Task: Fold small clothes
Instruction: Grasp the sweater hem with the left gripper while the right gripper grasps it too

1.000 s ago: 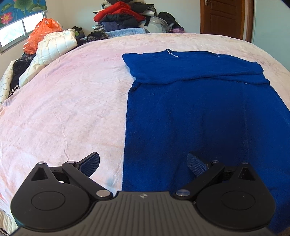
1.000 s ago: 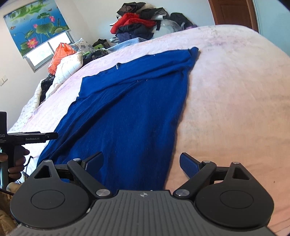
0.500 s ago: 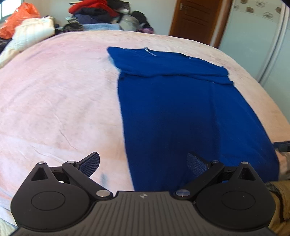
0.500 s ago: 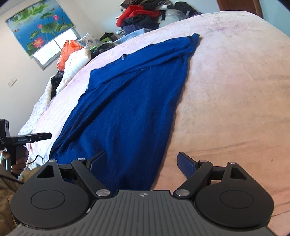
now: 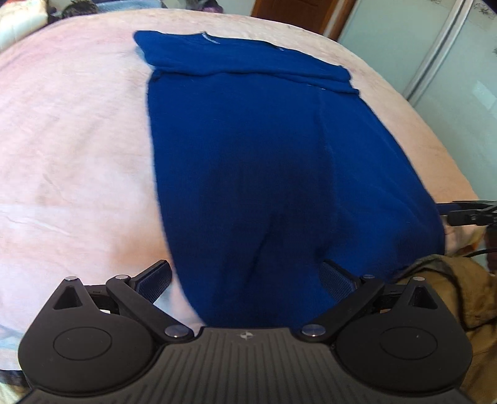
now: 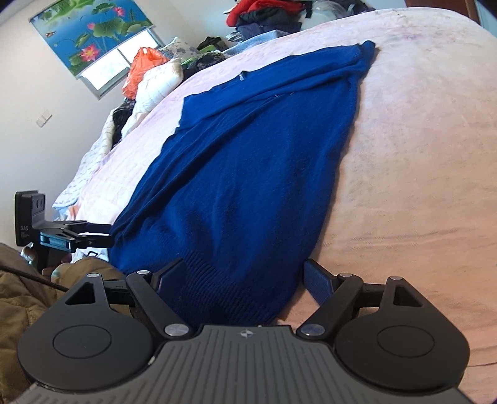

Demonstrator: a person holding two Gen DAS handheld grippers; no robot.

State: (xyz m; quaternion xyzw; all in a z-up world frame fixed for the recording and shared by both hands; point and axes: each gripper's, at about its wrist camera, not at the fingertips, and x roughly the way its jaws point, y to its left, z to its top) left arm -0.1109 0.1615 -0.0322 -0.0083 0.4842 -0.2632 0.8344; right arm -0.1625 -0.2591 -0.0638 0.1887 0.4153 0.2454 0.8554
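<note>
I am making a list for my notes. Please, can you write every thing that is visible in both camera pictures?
blue knitted sweater: one, dark blue, flat on the bed, top part folded over
pink bed cover: one, pale pink, under the sweater
orange plastic bag: one, orange, far left by the window
lotus-print roller blind: one, green-blue, on the wall
clothes heap: one, red and dark, beyond the bed
left gripper: one, black, open over the hem
right gripper: one, black, open over the hem

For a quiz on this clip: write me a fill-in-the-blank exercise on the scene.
1. The sweater spread on the bed is ____ in colour.
2. The right tongs stand ____, gripping nothing.
3. The plastic bag near the window is ____.
4. The blind above the window shows ____ flowers.

Missing words: blue; open; orange; lotus
</note>
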